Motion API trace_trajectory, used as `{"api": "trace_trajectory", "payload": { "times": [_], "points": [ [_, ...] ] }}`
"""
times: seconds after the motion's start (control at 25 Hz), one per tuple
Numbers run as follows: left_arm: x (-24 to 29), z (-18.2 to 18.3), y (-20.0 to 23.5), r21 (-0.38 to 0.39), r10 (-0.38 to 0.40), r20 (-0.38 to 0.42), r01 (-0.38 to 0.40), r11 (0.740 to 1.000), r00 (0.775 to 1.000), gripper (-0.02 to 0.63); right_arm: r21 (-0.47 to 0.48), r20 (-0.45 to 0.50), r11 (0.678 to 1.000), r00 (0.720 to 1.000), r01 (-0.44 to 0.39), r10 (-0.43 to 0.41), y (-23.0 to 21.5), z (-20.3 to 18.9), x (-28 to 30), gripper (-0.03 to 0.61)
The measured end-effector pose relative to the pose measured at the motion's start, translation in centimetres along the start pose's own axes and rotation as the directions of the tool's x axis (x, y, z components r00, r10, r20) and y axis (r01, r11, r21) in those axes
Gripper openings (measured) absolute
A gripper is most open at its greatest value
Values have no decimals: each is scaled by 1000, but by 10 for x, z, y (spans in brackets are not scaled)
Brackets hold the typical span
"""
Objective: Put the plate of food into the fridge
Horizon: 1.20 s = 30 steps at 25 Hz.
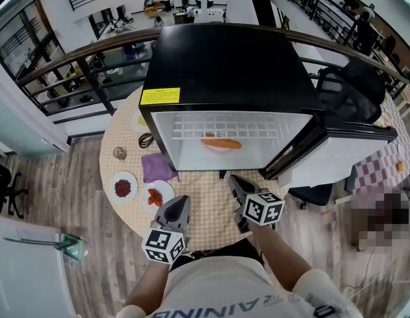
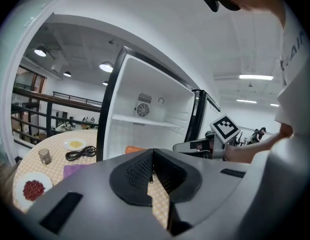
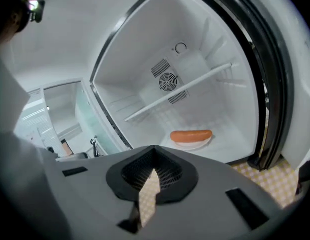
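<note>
The white plate with an orange sausage (image 1: 221,144) lies on the floor of the open fridge (image 1: 231,65), under its wire shelf. In the right gripper view the sausage plate (image 3: 191,136) sits straight ahead inside the white cabinet. An orange edge of the food (image 2: 133,149) shows over the jaws in the left gripper view. My left gripper (image 1: 183,202) hangs over the table's near edge, shut and empty, jaws meeting at the tips (image 2: 153,152). My right gripper (image 1: 234,180) is just outside the fridge opening, also shut with nothing held (image 3: 155,149).
The fridge door (image 1: 337,141) stands open to the right. On the round table (image 1: 205,207) to the left lie a plate of red berries (image 1: 123,187), a plate of strawberries (image 1: 156,195), a purple cloth (image 1: 157,167), a glass (image 1: 119,153) and a black cable (image 1: 146,140). A black chair (image 1: 350,91) stands behind the door.
</note>
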<state>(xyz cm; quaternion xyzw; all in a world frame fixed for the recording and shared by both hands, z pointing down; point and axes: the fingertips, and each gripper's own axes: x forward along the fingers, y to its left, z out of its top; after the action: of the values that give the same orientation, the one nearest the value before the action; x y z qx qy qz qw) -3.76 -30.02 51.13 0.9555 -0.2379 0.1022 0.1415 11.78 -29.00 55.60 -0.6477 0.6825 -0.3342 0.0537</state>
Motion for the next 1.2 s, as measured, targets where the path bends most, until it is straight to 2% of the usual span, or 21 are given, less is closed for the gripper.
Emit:
{"api": "trace_trajectory", "payload": {
  "times": [0.16, 0.28, 0.64, 1.2],
  "points": [
    [5, 16, -12, 79, -39, 17, 38, 996, 999, 8, -64, 37, 998, 999, -22, 24, 22, 6, -27, 20],
    [5, 27, -20, 91, -59, 36, 55, 994, 998, 8, -85, 75, 996, 996, -31, 38, 36, 13, -48, 20],
    [-1, 46, -26, 124, -88, 73, 78, 989, 993, 8, -192, 192, 981, 981, 20, 18, 57, 42, -86, 20],
    [0, 50, -29, 140, -95, 85, 82, 987, 992, 8, -198, 189, 980, 982, 14, 24, 54, 48, -81, 20]
  ]
}}
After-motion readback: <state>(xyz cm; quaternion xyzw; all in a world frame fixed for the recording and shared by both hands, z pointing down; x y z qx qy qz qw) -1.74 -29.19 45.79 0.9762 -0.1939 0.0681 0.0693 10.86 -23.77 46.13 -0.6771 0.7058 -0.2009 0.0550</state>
